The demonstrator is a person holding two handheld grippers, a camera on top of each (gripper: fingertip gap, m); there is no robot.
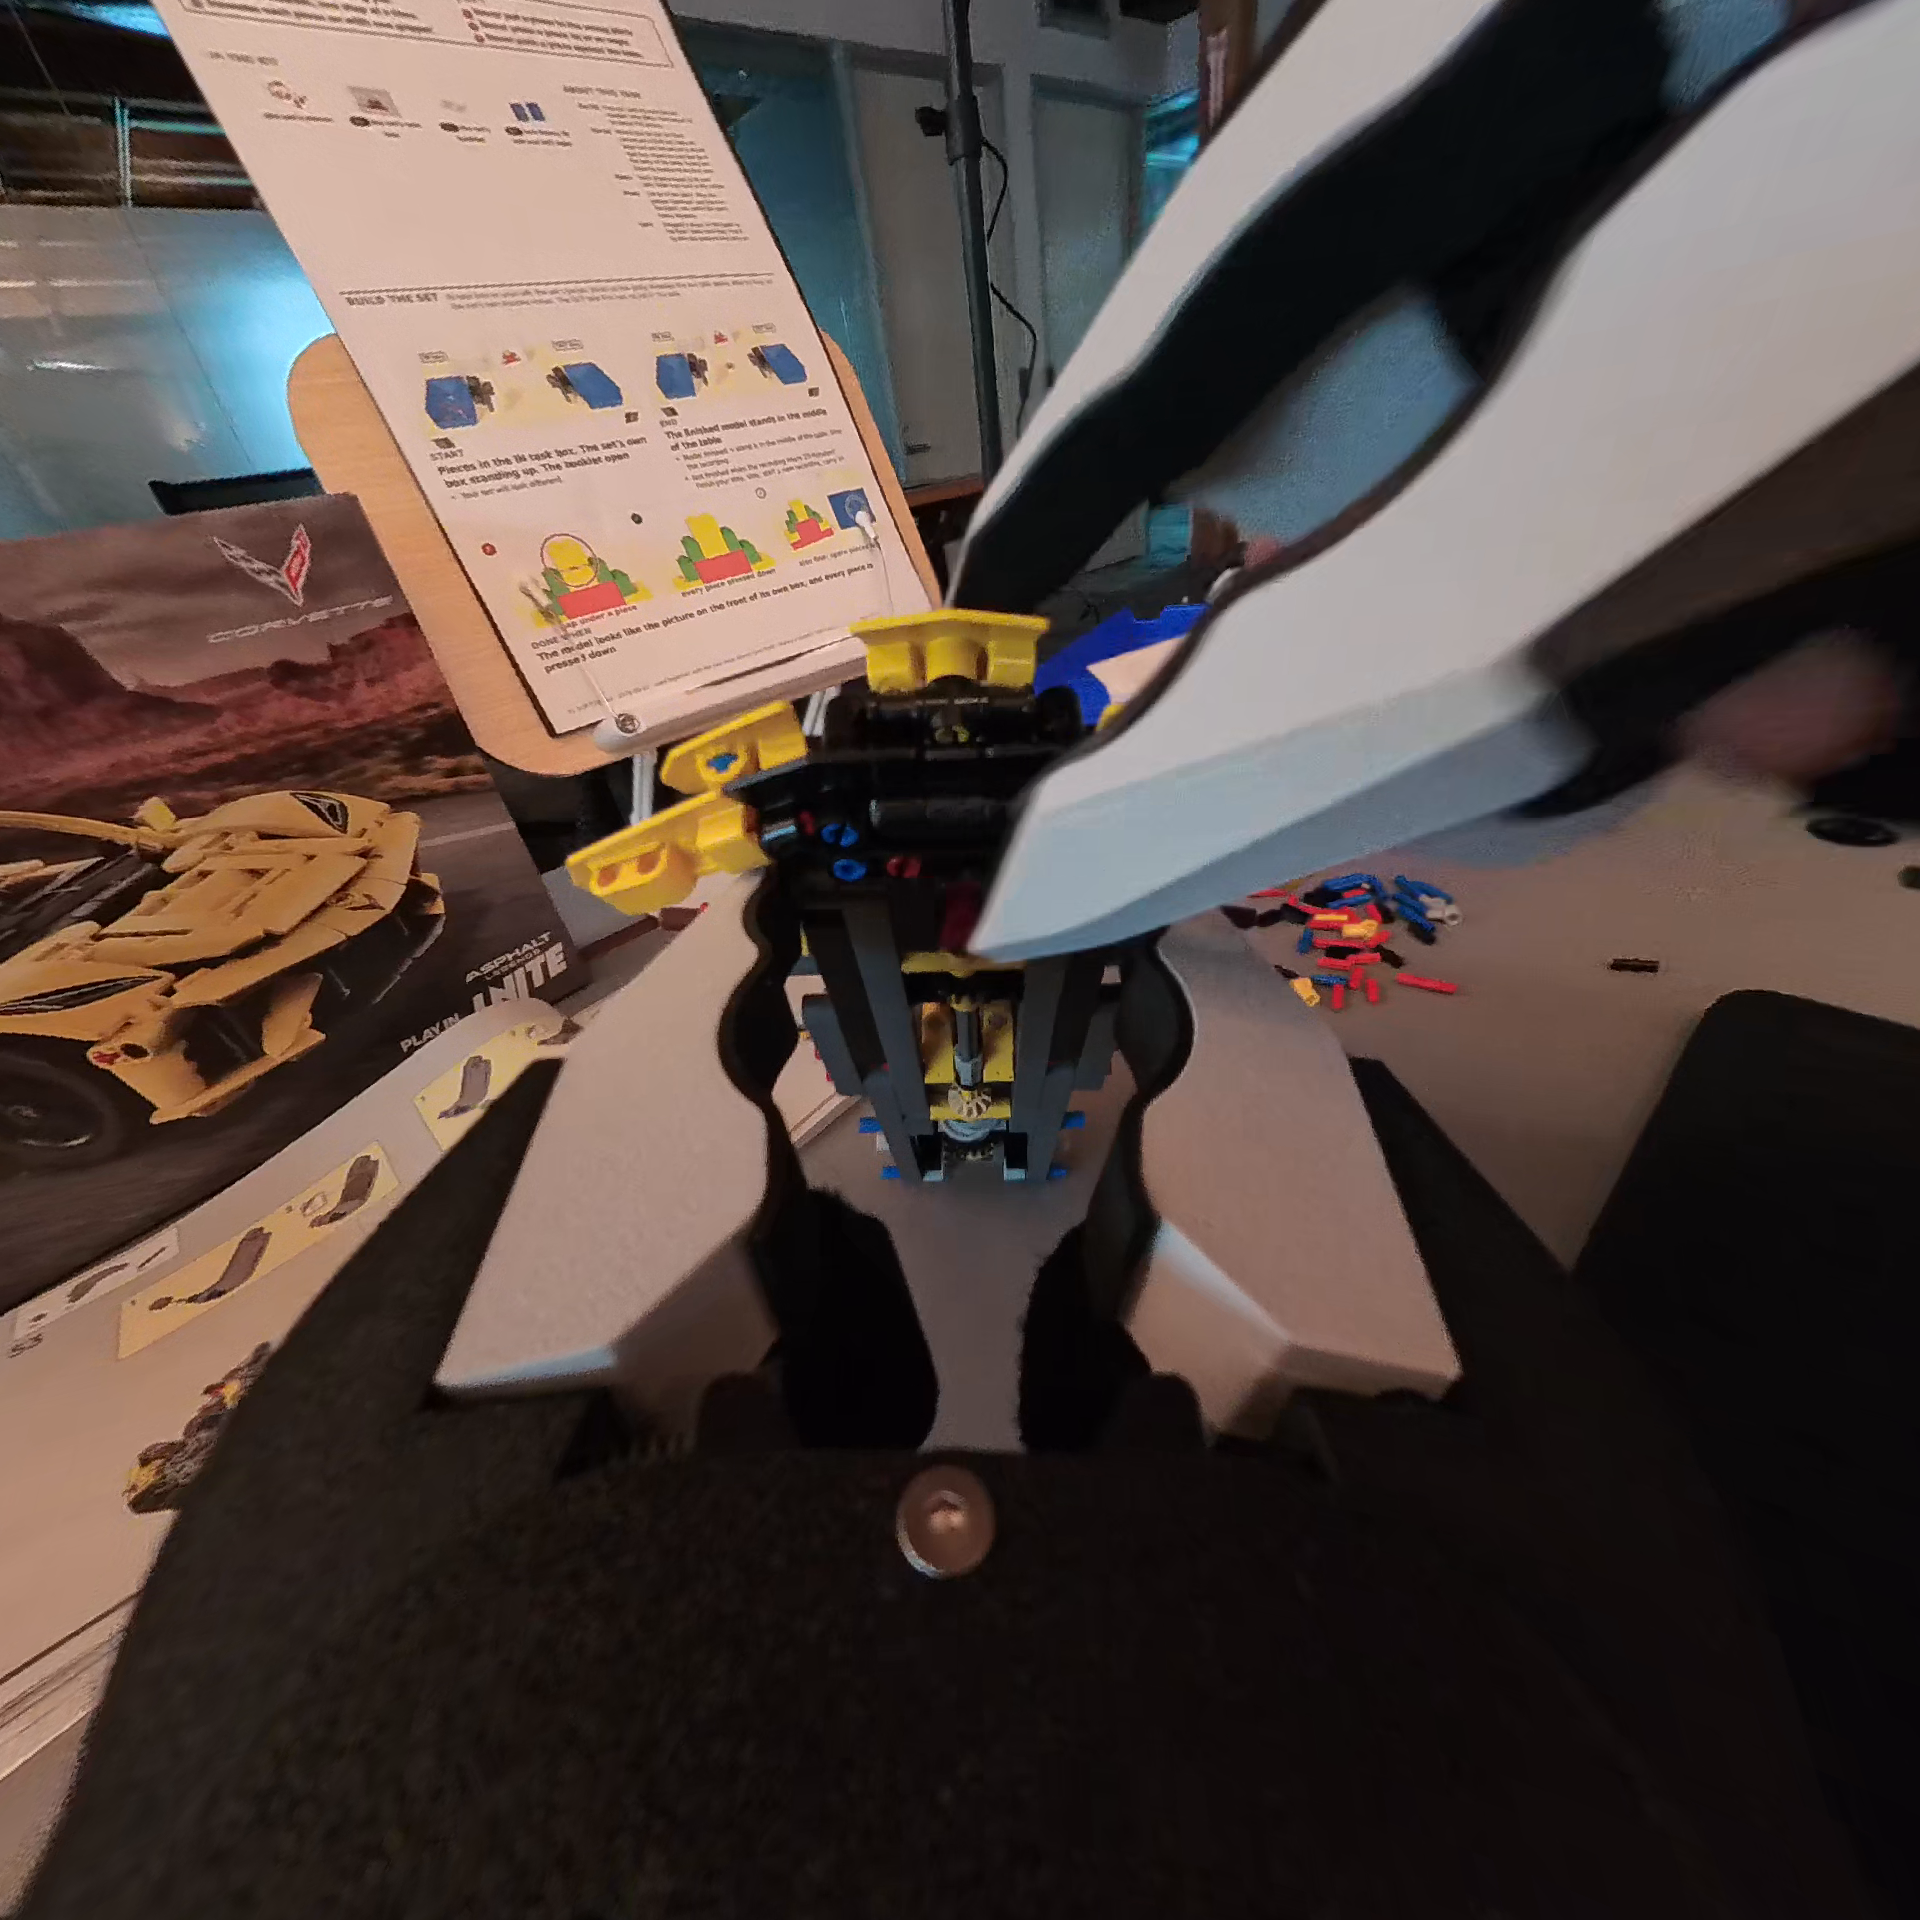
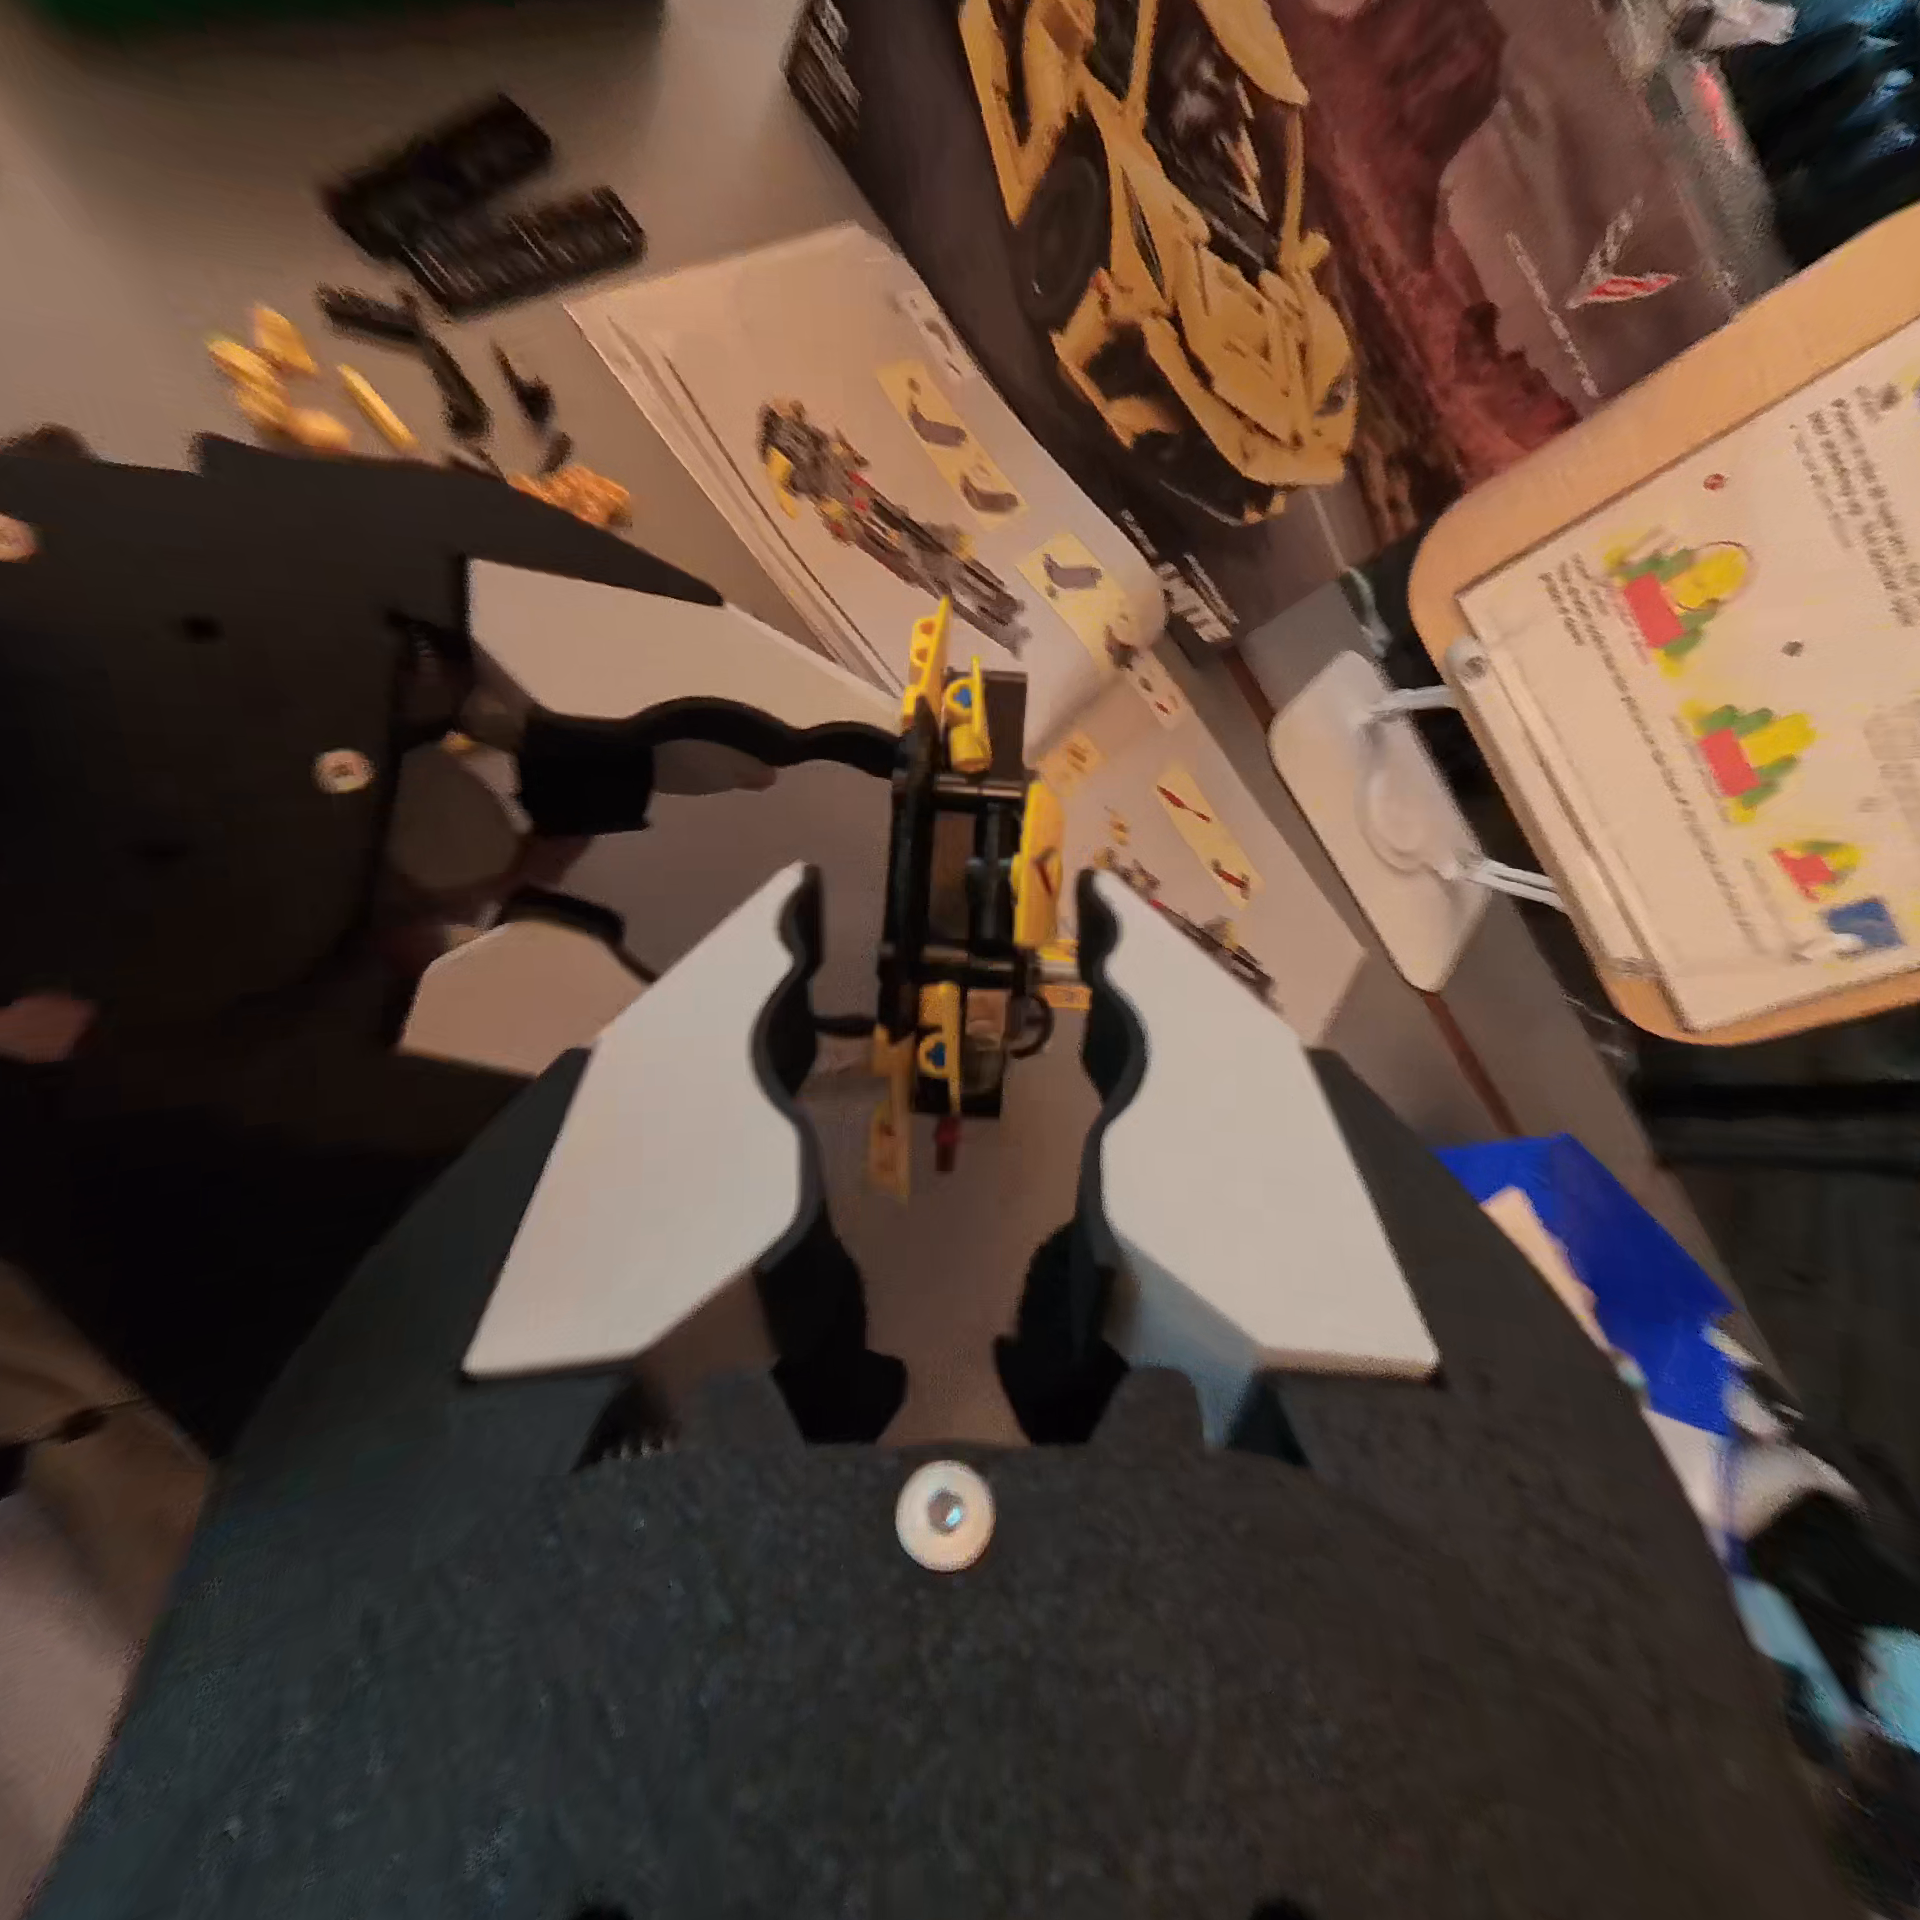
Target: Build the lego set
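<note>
1. Nearest the left wrist camera, the left gripper (image 1: pixel 951 997) has its two fingers closed onto the sides of the half-built car frame (image 1: pixel 935 894) and holds it up off the table (image 1: pixel 1558 1091), long axis pointing away from the lens.
2. From the right, the right gripper (image 2: pixel 945 904) reaches in with its jaws spread wide either side of the frame's upper end. It grips nothing; whether a fingertip touches the frame I cannot tell.
3. Progress, as I judge it: only the black chassis with a few yellow panels and blue and red pins is together. No wheels or full bodywork like the car on the box (image 1: pixel 208 883), so most of the build is left.
4. Counts: one frame, one box, one open instruction booklet (image 2: pixel 831 436) lying flat on the near left, one task sheet on a wooden stand (image 1: pixel 582 416).
5. Loose parts: a heap of red and blue pins (image 1: pixel 1351 935) at the far right, plus yellow and black pieces (image 2: pixel 416 312). Too blurred to count.
</note>
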